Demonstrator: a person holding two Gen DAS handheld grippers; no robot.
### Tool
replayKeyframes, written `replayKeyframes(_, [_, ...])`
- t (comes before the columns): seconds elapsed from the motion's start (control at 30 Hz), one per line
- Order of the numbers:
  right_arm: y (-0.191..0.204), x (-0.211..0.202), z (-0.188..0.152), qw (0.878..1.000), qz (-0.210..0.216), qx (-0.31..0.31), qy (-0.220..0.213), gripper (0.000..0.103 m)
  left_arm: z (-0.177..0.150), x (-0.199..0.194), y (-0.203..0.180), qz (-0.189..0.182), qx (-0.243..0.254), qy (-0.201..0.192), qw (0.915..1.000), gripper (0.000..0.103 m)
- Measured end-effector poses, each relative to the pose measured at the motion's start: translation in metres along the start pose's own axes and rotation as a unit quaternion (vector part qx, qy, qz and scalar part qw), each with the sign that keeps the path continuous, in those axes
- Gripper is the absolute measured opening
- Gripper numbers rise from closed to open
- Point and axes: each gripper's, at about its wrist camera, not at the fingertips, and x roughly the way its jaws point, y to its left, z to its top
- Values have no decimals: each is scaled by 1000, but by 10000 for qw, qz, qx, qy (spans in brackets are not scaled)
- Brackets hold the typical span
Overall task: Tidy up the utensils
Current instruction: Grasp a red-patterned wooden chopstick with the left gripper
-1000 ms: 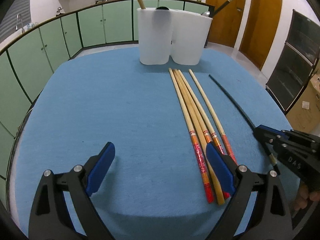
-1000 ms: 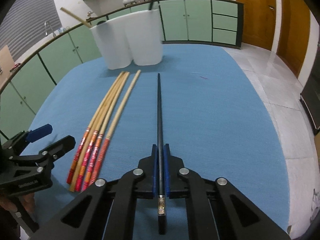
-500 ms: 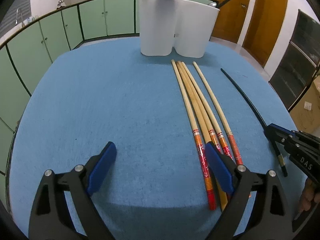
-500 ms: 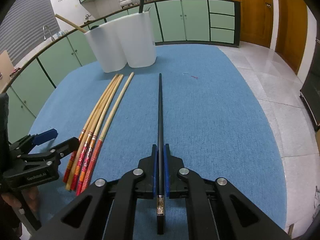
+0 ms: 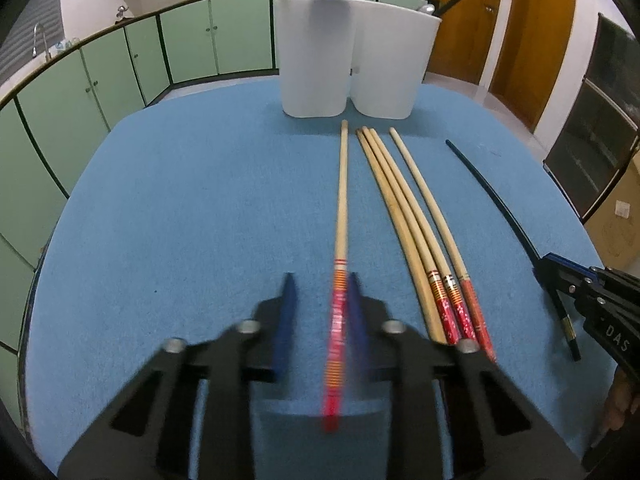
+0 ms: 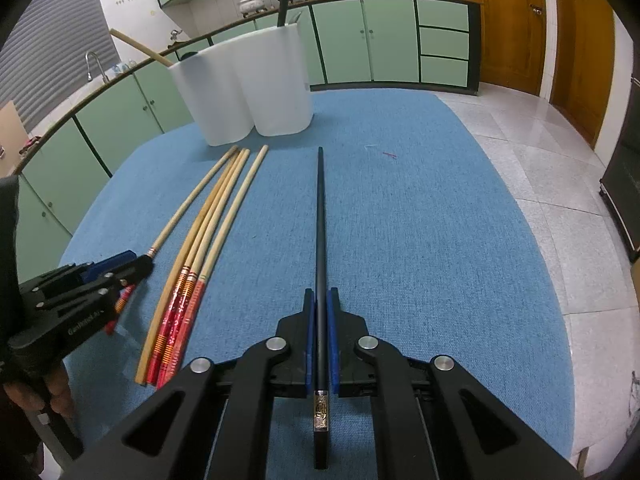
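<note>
The bamboo chopstick (image 5: 341,216) at the frame's lower centre sits between your left gripper (image 5: 320,312) as its jaws have just been closing; your right gripper (image 6: 321,336) pinches the black chopstick (image 6: 320,216).

Both your wrist cameras sit low over the blue table (image 5: 168,200), angled down and looking far toward the white holder (image 6: 248,92).

Your left view looks along its fingers from the near left, your right view from the near right. They share the holder, the bamboo chopsticks (image 5: 412,216), the black chopstick (image 6: 321,220) and the green cabinets (image 6: 384,40); each catches the other's gripper at its edge.
</note>
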Motion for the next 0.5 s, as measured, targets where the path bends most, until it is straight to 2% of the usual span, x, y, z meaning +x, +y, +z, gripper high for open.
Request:
replayKeyframes(0.13, [1,0,0,10000,10,-7,7,6,-5,-4,6,-51,-71,7,10000,6])
replayKeyframes(0.3, [3,1,0,10000,25,-16,12,6,-13,-11,17,140,-340,-23,9993,5])
replayKeyframes(0.5, [5,9,10,10000,-73,19,24,6,-2,-3,24,209,-382,3,9990,5])
